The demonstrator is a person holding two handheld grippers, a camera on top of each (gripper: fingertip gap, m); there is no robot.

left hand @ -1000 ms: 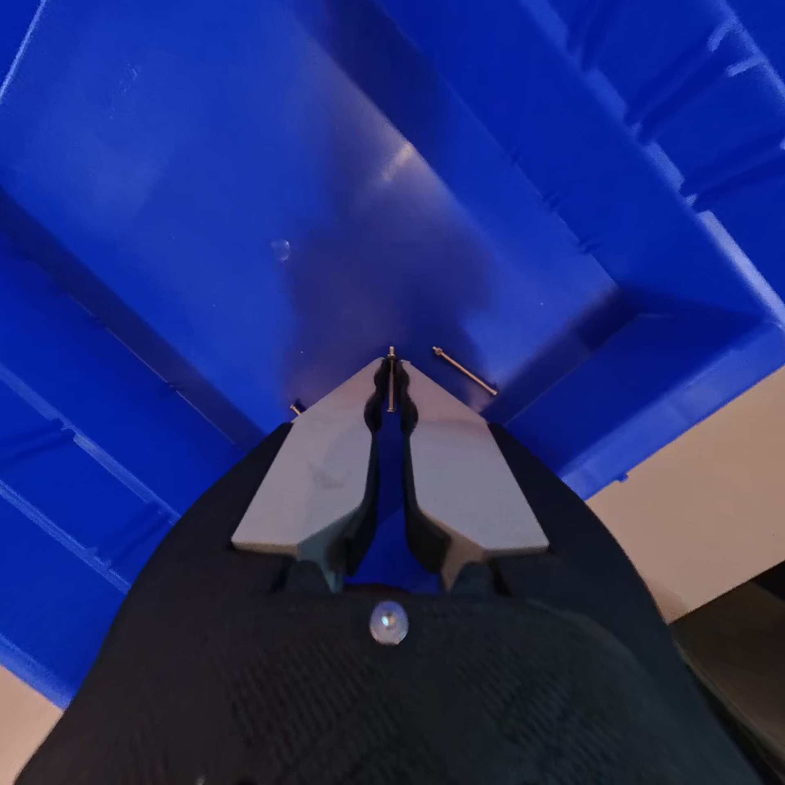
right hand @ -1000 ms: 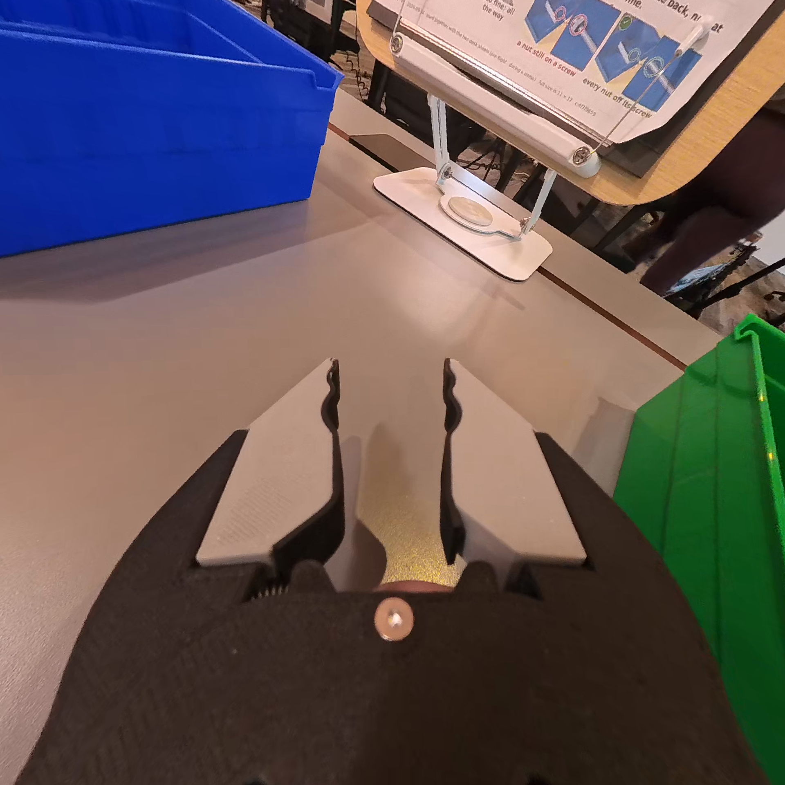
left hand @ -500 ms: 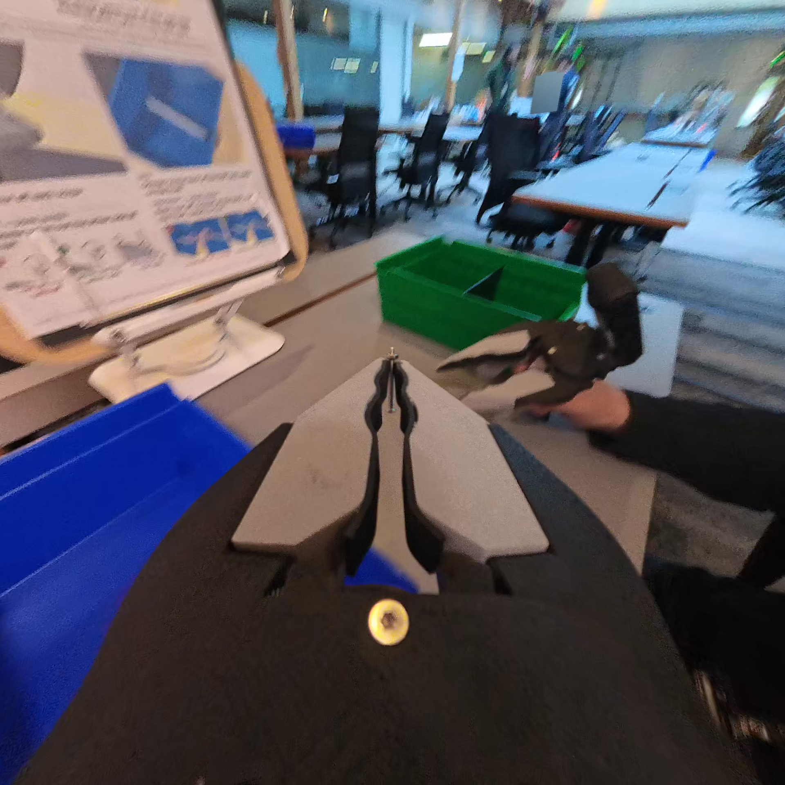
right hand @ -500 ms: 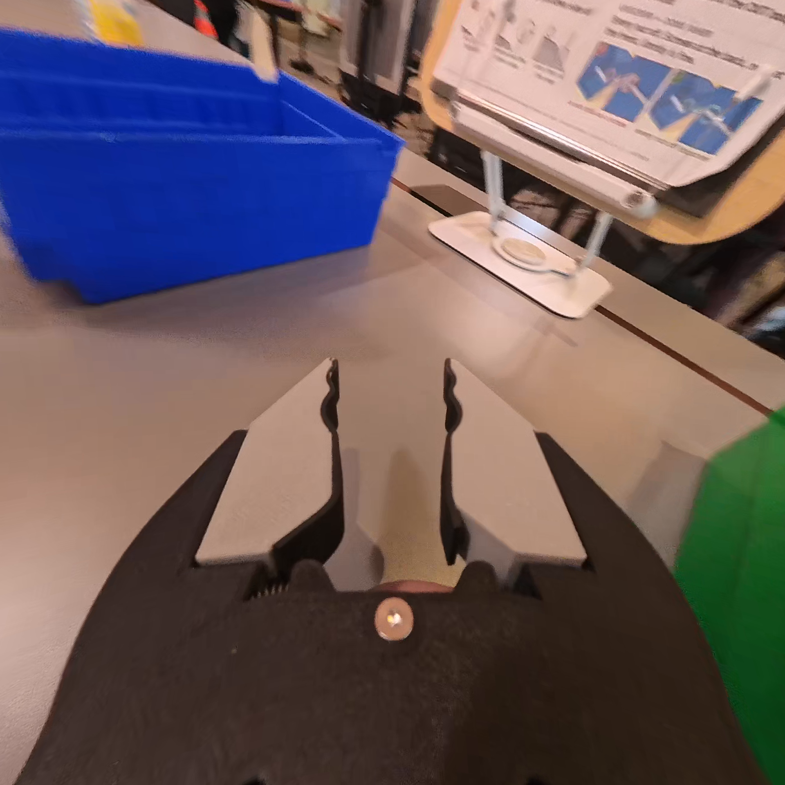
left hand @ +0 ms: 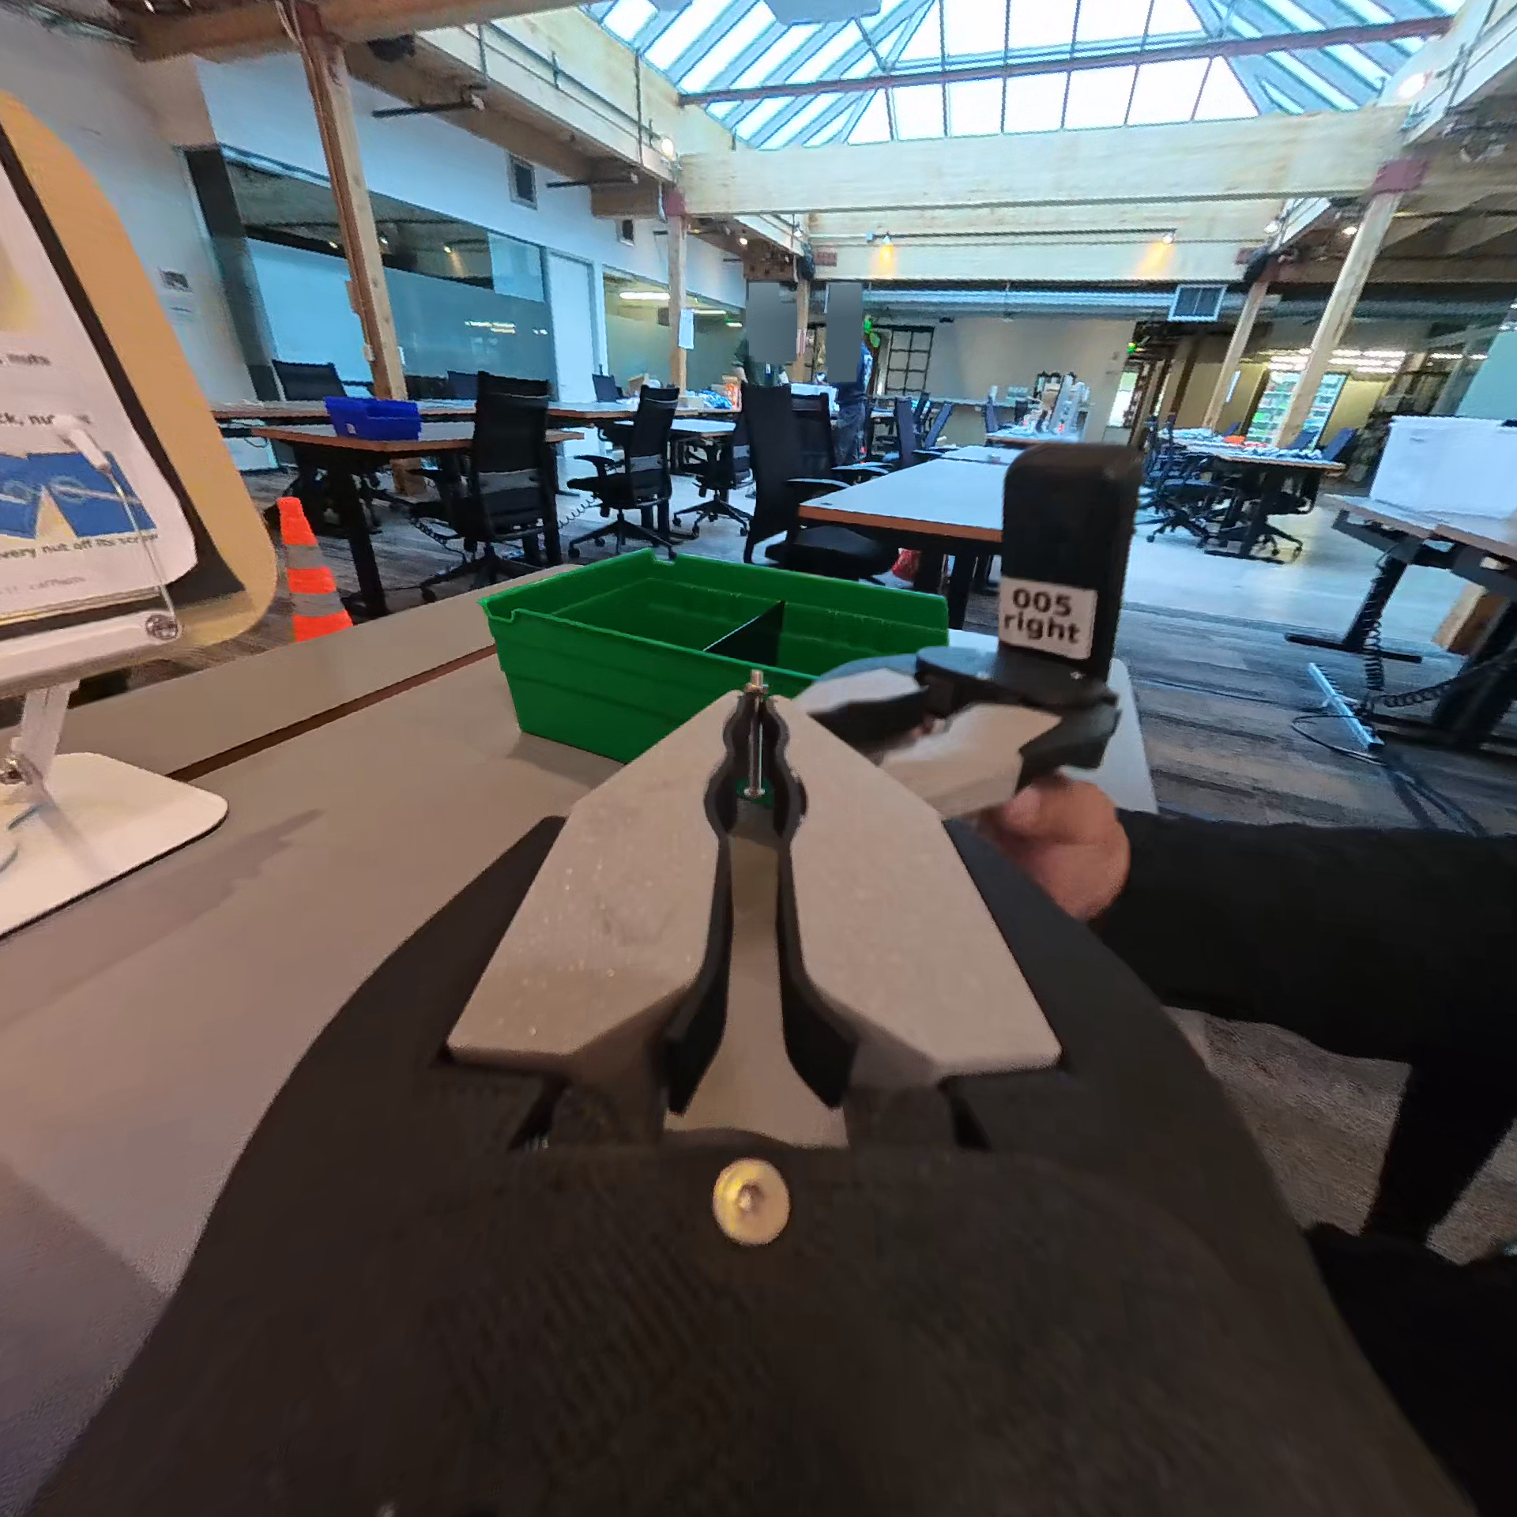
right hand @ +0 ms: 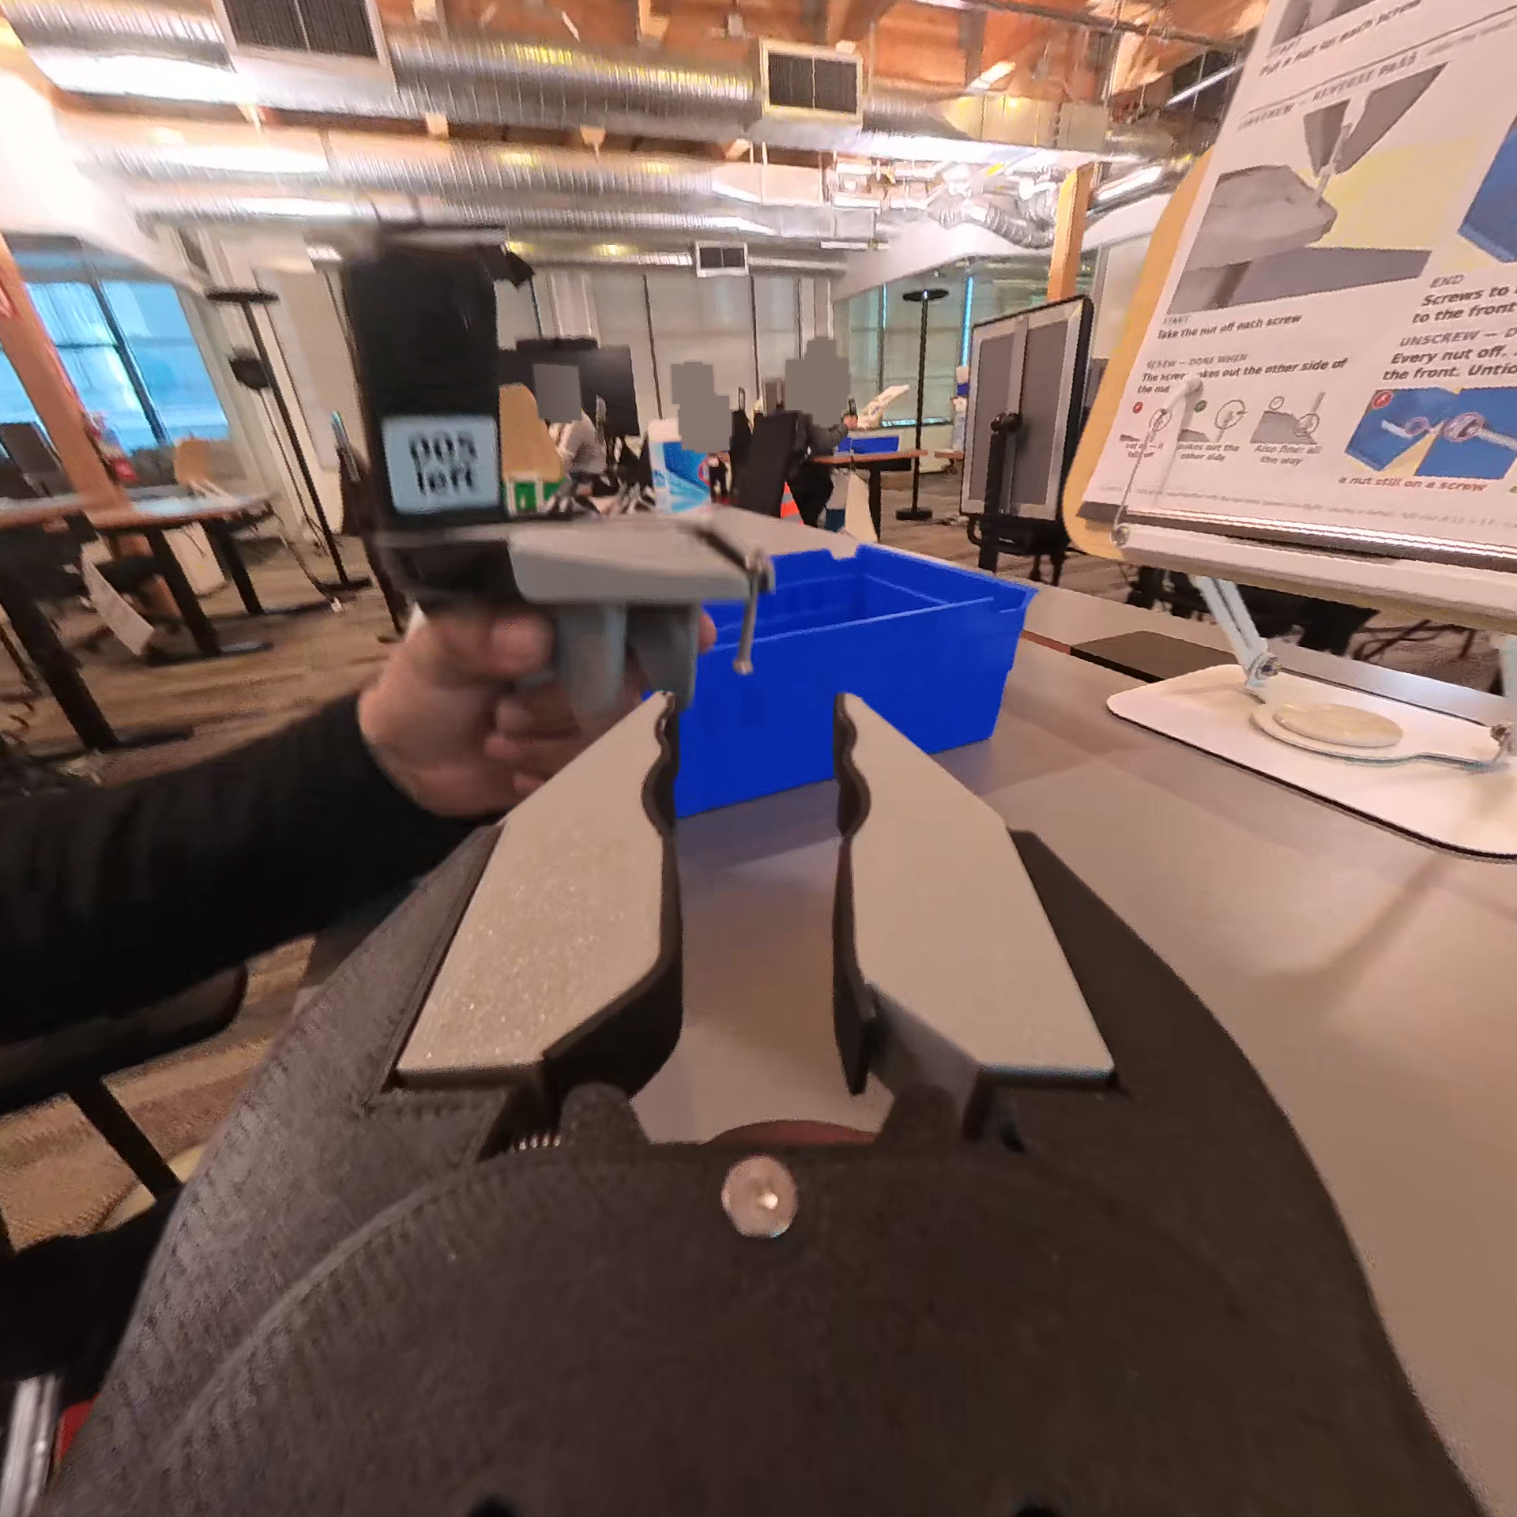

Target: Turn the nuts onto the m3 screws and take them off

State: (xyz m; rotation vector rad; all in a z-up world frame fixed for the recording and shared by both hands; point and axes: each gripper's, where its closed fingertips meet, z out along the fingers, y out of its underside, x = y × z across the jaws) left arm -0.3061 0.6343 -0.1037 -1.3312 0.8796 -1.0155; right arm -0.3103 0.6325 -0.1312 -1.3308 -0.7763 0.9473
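1 screw [left hand: 755,743] is clamped upright between the nearly closed tips of the left gripper [left hand: 756,722]; the right gripper [right hand: 755,739] is held parted and empty above the table [right hand: 1231,944].

left gripper [left hand: 755,726]: grey fingers, black textured body
right gripper [right hand: 753,722]: grey speckled fingers, black body
screw [left hand: 753,735]: silvery metal
green bin [left hand: 624,657]: bright green, black divider, centre of frame
blue bin [right hand: 862,648]: saturated blue
table [left hand: 345,788]: matt grey, dark seam
cone [left hand: 308,566]: orange with pale bands, perhaps grey, left of frame
sleeve [left hand: 1313,928]: black
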